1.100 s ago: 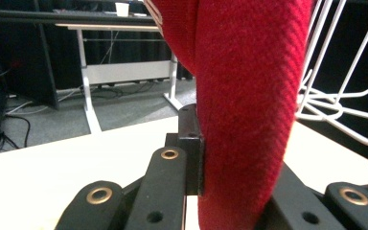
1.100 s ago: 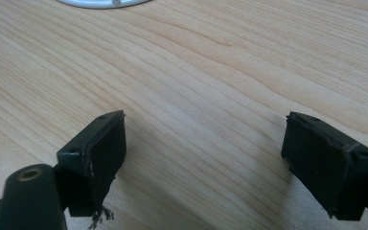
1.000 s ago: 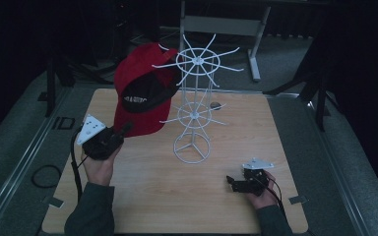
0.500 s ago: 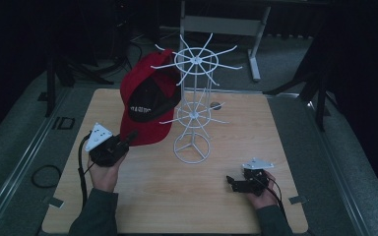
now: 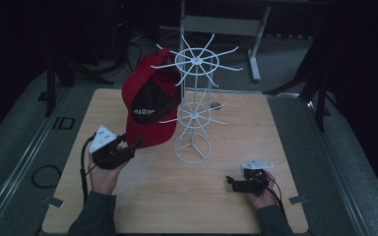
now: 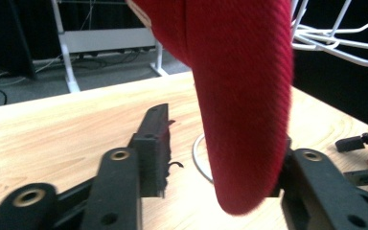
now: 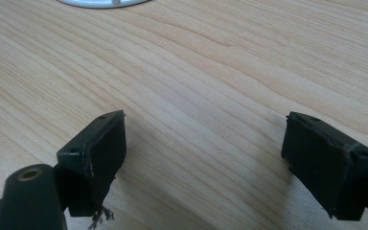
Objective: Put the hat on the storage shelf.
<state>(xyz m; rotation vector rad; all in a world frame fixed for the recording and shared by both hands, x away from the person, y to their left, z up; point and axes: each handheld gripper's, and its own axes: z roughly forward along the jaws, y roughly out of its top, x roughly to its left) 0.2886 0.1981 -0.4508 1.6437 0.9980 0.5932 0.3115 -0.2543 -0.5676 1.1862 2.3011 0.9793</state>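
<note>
Left gripper (image 5: 128,147) sitting released, red cap (image 5: 150,105) brim dangling between its jaws. Right gripper (image 5: 236,183) also released, resting on table (image 5: 128,206).

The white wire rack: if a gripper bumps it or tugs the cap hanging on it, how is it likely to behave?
The white wire rack is tall and thin over a small ring base, so it probably tips or slides easily. The red cap hangs on one side, likely pulling it that way. Its thin arms may flex.
</note>
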